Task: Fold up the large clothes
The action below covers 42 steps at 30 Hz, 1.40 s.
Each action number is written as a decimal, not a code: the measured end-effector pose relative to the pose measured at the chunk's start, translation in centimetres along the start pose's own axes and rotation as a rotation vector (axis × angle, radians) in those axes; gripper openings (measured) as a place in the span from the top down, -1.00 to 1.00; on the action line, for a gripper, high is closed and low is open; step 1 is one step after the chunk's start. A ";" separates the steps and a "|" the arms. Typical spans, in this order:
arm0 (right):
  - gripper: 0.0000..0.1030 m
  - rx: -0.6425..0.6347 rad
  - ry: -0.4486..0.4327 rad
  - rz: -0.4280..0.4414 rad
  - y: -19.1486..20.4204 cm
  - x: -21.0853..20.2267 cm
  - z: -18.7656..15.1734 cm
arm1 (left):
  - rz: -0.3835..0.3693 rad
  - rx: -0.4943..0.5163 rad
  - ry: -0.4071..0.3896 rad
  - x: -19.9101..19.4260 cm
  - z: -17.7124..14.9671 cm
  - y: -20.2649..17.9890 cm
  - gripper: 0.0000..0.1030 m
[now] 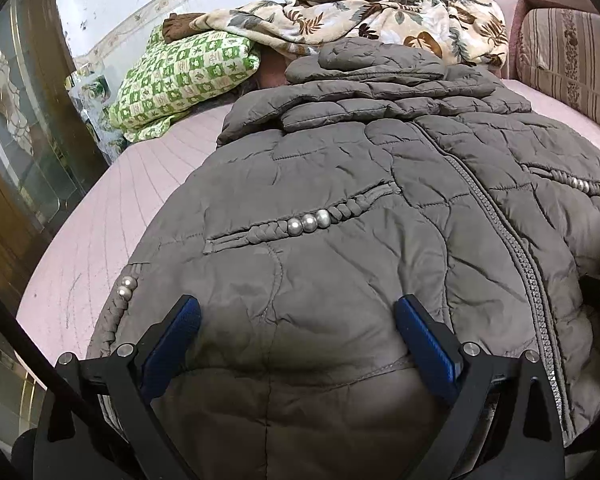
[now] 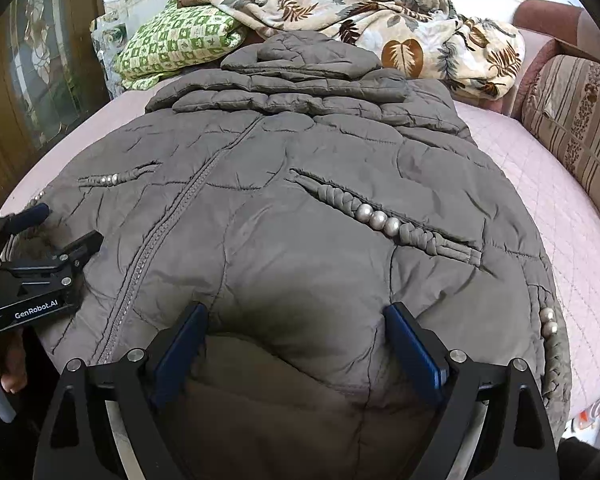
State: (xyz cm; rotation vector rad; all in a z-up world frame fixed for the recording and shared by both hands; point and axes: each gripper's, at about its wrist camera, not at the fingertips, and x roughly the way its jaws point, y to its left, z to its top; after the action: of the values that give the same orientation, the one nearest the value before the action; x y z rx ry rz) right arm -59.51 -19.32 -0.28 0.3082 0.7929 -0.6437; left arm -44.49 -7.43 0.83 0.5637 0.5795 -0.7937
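- Blue pads line our two grippers. The left gripper and the right gripper are both spread wide, and neither one pinches anything.
- Right under both tools, near the hem, lies the puffy grey jacket. It is zipped shut and lies front up on the pink bed cover.
- Ahead of us, the sleeves look tucked in and the hood is laid flat.
- We think the bottom half is not yet folded up. That big fold is what is left.
- Past the hood sit a green pillow and a leafy blanket.
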 end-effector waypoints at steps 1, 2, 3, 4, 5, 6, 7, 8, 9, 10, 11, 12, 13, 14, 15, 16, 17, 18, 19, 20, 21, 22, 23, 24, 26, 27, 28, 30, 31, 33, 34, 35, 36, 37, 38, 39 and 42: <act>-0.81 -0.001 0.001 0.001 0.0 0.0 0.0 | 0.000 -0.003 0.003 0.1 0.0 0.0 -0.91; -0.81 0.000 0.002 0.002 0.0 0.0 -0.1 | -0.001 -0.007 0.007 0.1 0.0 0.0 -0.91; -0.81 0.001 0.005 0.002 0.0 0.0 -0.1 | -0.002 -0.012 0.012 0.2 0.1 0.1 -0.91; -0.82 -0.001 0.007 0.002 0.0 0.0 -0.1 | -0.003 -0.015 0.015 0.2 0.1 0.1 -0.91; -0.82 -0.003 0.007 0.003 0.1 0.0 -0.2 | -0.003 -0.015 0.017 0.2 0.1 0.1 -0.91; -0.82 -0.005 0.008 0.004 0.1 0.0 -0.2 | -0.003 -0.017 0.016 0.3 0.1 0.2 -0.92; -0.83 -0.007 0.010 0.005 0.1 0.1 -0.2 | -0.004 -0.021 0.015 0.3 0.0 0.2 -0.93; -0.83 -0.008 0.012 0.006 0.1 0.1 -0.2 | -0.005 -0.028 0.010 0.3 0.0 0.2 -0.93; -0.84 -0.005 0.013 0.008 0.0 0.1 -0.2 | -0.006 -0.036 0.006 0.3 -0.2 0.3 -0.93; -0.84 -0.001 0.014 0.010 0.0 0.2 -0.3 | -0.008 -0.047 0.001 0.3 -0.3 0.4 -0.93; -0.85 0.001 0.014 0.012 0.0 0.2 -0.3 | -0.008 -0.052 0.001 0.3 -0.3 0.4 -0.93; -0.87 -0.001 0.014 0.012 0.0 0.2 -0.3 | -0.009 -0.054 0.002 0.3 -0.4 0.4 -0.93; -0.89 -0.004 0.014 0.012 0.1 0.3 -0.3 | -0.013 -0.057 0.002 0.4 -0.4 0.5 -0.93; -0.90 -0.009 0.014 0.012 0.1 0.4 -0.3 | -0.019 -0.061 0.000 0.4 -0.5 0.6 -0.94; -0.93 -0.011 0.014 0.014 0.2 0.4 -0.3 | -0.026 -0.068 0.000 0.5 -0.6 0.7 -0.94; -0.97 -0.011 0.015 0.014 0.3 0.5 -0.3 | -0.034 -0.074 0.004 0.5 -0.6 0.8 -0.94; -0.98 -0.011 0.017 0.015 0.3 0.6 -0.3 | -0.041 -0.078 0.008 0.6 -0.6 0.9 -0.94; -0.98 -0.010 0.018 0.014 0.4 0.6 -0.3 | -0.051 -0.080 0.010 0.6 -0.6 1.1 -0.94; -0.98 -0.009 0.019 0.012 0.4 0.7 -0.3 | -0.061 -0.084 0.012 0.7 -0.7 1.2 -0.94; -0.98 -0.006 0.018 0.011 0.5 0.7 -0.3 | -0.070 -0.090 0.015 0.7 -0.8 1.3 -0.94; -0.98 -0.004 0.018 0.010 0.5 0.7 -0.3 | -0.075 -0.093 0.016 0.7 -0.8 1.3 -0.94; -0.98 -0.003 0.017 0.009 0.5 0.7 -0.3 | -0.082 -0.097 0.019 0.7 -0.9 1.4 -0.94; -0.98 -0.002 0.016 0.010 0.5 0.7 -0.3 | -0.091 -0.104 0.021 0.8 -0.9 1.6 -0.94; -0.98 0.001 0.015 0.011 0.5 0.7 -0.3 | -0.094 -0.110 0.022 0.8 -0.9 1.6 -0.95; -0.98 0.006 0.014 0.011 0.5 0.7 -0.3 | -0.097 -0.126 0.025 0.8 -1.0 1.7 -0.95; -0.98 0.006 0.014 0.010 0.5 0.7 -0.3 | -0.095 -0.129 0.025 0.8 -1.1 1.7 -0.95; -0.99 0.008 0.011 0.010 0.5 0.6 -0.4 | -0.091 -0.129 0.022 0.7 -1.1 1.6 -0.95; -0.98 0.015 0.000 0.013 0.4 0.5 -0.5 | -0.087 -0.123 0.018 0.5 -1.2 1.5 -0.96; -0.98 0.015 -0.003 0.013 0.3 0.5 -0.5 | -0.087 -0.122 0.015 0.5 -1.2 1.5 -0.95; -0.98 0.019 -0.010 0.019 0.2 0.5 -0.6 | -0.088 -0.116 0.010 0.3 -1.3 1.5 -0.95; -0.99 0.018 -0.010 0.021 0.2 0.5 -0.6 | -0.087 -0.110 0.006 0.2 -1.3 1.5 -0.95; -0.99 0.017 -0.012 0.023 0.2 0.5 -0.6 | -0.085 -0.105 0.003 0.1 -1.3 1.5 -0.95; -0.99 0.016 -0.015 0.024 0.1 0.4 -0.6 | -0.083 -0.098 -0.001 0.0 -1.4 1.4 -0.95; -0.99 0.016 -0.020 0.026 0.1 0.4 -0.7 | -0.081 -0.092 -0.006 -0.1 -1.4 1.4 -0.95; -0.99 0.013 -0.029 0.026 0.1 0.3 -0.8 | -0.080 -0.085 -0.011 -0.2 -1.4 1.3 -0.96; -0.99 0.010 -0.041 0.027 0.1 0.3 -1.0 | -0.081 -0.083 -0.013 -0.3 -1.5 1.4 -0.95; -0.99 0.002 -0.065 0.030 0.1 0.1 -1.3 | -0.094 -0.093 -0.027 -0.5 -1.7 1.6 -0.95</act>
State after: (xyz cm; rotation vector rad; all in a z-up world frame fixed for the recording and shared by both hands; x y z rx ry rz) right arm -60.14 -18.69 -1.28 0.2987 0.7239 -0.6231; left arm -43.97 -5.17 0.30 0.4422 0.6183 -0.8571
